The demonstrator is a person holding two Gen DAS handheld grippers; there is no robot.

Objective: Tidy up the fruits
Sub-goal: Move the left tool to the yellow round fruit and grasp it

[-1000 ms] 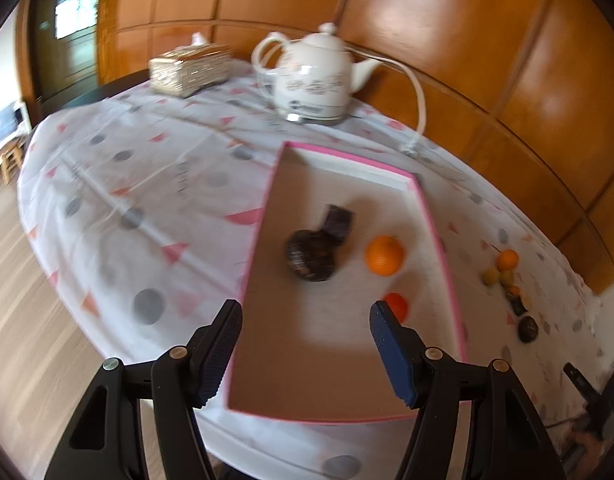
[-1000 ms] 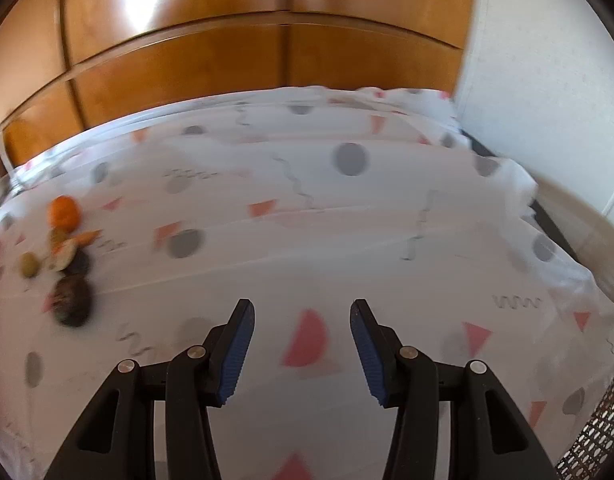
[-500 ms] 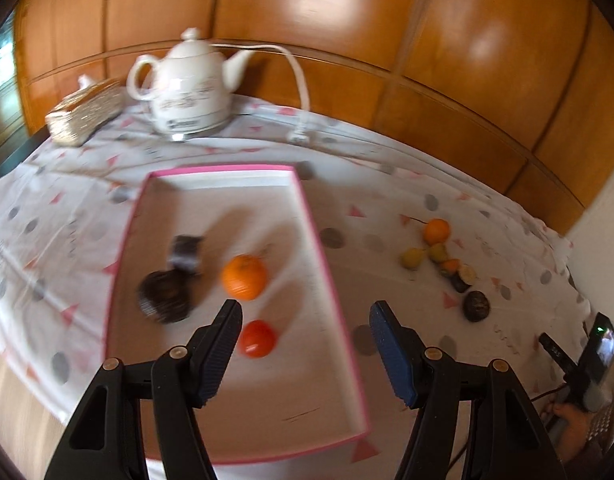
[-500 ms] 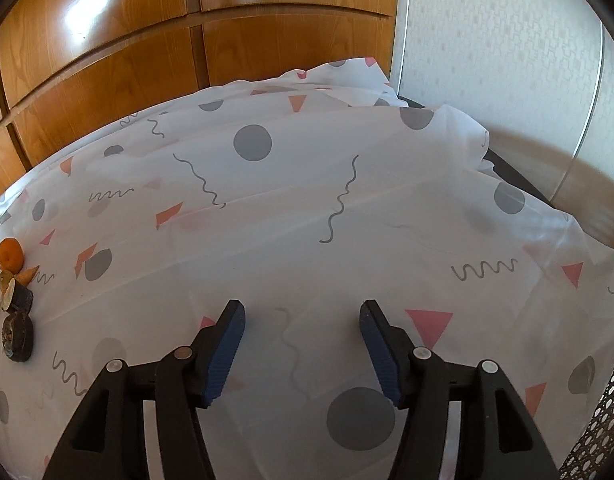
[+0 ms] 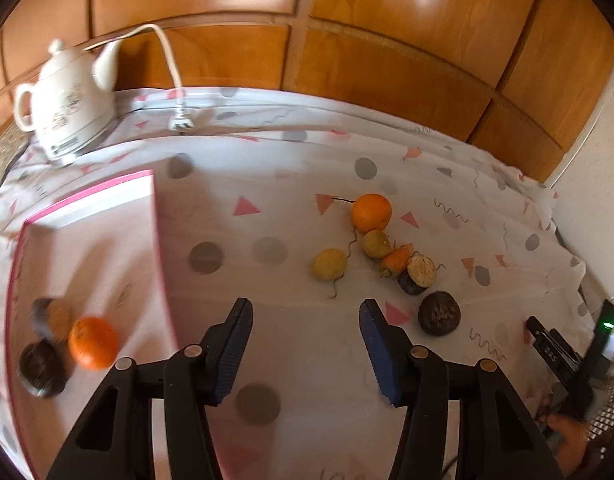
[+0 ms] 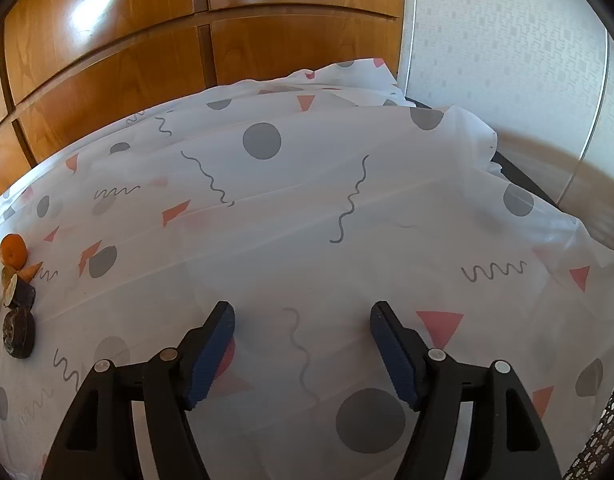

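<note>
Loose fruit sits in a cluster right of centre in the left wrist view: an orange (image 5: pixel 371 213) at the top, two yellowish fruits (image 5: pixel 329 264) below it, a dark round fruit (image 5: pixel 439 313) lowest. The pink-rimmed tray (image 5: pixel 155 216) at left already holds another orange (image 5: pixel 93 343) and dark pieces. The left gripper (image 5: pixel 305 344) hangs over bare cloth short of the cluster, jaws partly apart, just narrowing, nothing between them. The right gripper (image 6: pixel 302 350) hovers over the empty worktop (image 6: pixel 347 208), jaws just widening, also empty. The risk, I'd say: the fruits touch one another, so closing on one could nudge its neighbours rolling across the cloth.
</note>
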